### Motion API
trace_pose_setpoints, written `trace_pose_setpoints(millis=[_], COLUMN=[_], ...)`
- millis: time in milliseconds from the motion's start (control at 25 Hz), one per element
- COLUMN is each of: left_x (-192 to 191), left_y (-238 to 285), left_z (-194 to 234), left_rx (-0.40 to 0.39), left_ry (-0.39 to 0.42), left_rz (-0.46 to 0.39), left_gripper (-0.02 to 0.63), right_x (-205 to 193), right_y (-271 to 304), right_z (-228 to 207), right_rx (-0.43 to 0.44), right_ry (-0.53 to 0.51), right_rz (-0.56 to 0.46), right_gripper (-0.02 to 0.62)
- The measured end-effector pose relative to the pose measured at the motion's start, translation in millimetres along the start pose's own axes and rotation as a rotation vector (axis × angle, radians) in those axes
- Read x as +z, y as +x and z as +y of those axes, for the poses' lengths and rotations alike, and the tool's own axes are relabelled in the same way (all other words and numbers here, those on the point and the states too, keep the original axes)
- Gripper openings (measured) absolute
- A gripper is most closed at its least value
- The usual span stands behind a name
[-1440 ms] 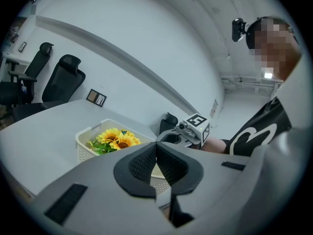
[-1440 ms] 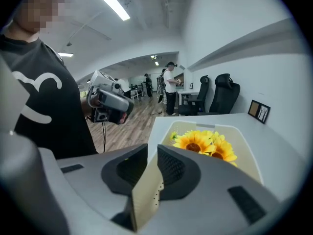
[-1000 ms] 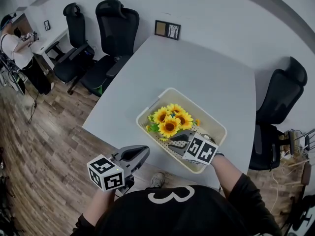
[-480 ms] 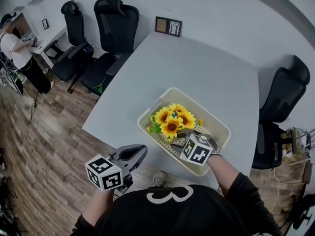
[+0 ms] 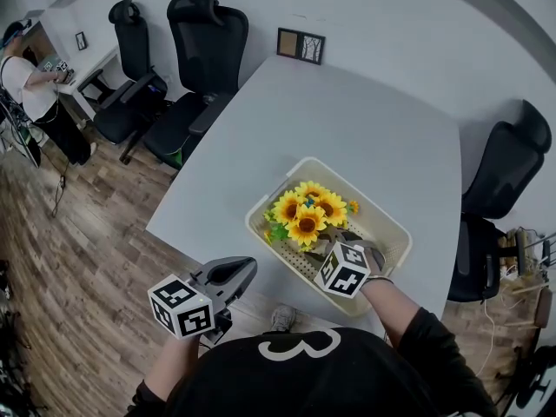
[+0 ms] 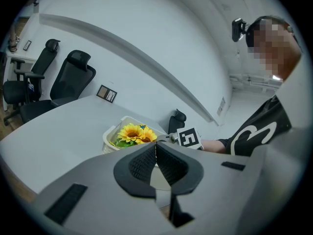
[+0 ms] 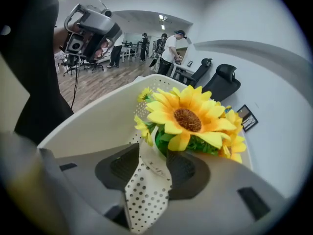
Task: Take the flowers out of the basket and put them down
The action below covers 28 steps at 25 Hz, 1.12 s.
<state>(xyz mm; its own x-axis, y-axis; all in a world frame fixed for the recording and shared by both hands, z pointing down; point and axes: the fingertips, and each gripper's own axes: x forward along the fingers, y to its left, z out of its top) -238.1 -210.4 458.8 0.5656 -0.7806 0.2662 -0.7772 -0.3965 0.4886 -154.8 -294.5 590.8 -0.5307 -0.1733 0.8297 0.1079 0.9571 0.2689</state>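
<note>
Sunflowers (image 5: 306, 213) lie in the cream basket (image 5: 388, 221) at the table's (image 5: 347, 120) near right. Right gripper (image 7: 152, 153), jaws apart and just opening, straddles their dotted wrapper (image 7: 146, 187); left gripper (image 6: 156, 155), jaws closed on nothing, hangs beyond the near-left edge

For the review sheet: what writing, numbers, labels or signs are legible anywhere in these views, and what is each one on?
"3": large white figure on the person's black shirt.
The two marker cubes: black-and-white square patterns only, no letters or digits.
Small wall plate in the left gripper view: too small to read.
The framed picture at the table's far edge: no writing can be made out.
</note>
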Motion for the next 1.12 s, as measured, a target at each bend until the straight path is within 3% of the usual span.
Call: trace_pose_setpoints(millis=[360, 680, 840, 1120], left_x=[-3.1, -4.2, -4.2, -3.6], left_y=[-2.3, -4.1, -3.9, -3.4], left_z=[8.8, 16.1, 16.1, 20.3], left_rx=[0.018, 0.035, 0.027, 0.025], left_ry=[-0.019, -0.033, -0.06, -0.089], left_rz=[0.006, 0.0, -0.009, -0.022], left_gripper=[0.012, 0.012, 0.012, 0.012], right_x=[6.9, 1.0, 1.1, 1.1], right_y=[10.3, 25.7, 26.3, 26.7], right_z=[1.6, 3.3, 0.6, 1.6], right_rx=[-0.003, 0.048, 0.067, 0.094], right_ry=[-0.116, -0.188, -0.215, -0.231], right_rz=[0.011, 0.076, 0.113, 0.127], right_gripper=[0.166, 0.164, 0.112, 0.094])
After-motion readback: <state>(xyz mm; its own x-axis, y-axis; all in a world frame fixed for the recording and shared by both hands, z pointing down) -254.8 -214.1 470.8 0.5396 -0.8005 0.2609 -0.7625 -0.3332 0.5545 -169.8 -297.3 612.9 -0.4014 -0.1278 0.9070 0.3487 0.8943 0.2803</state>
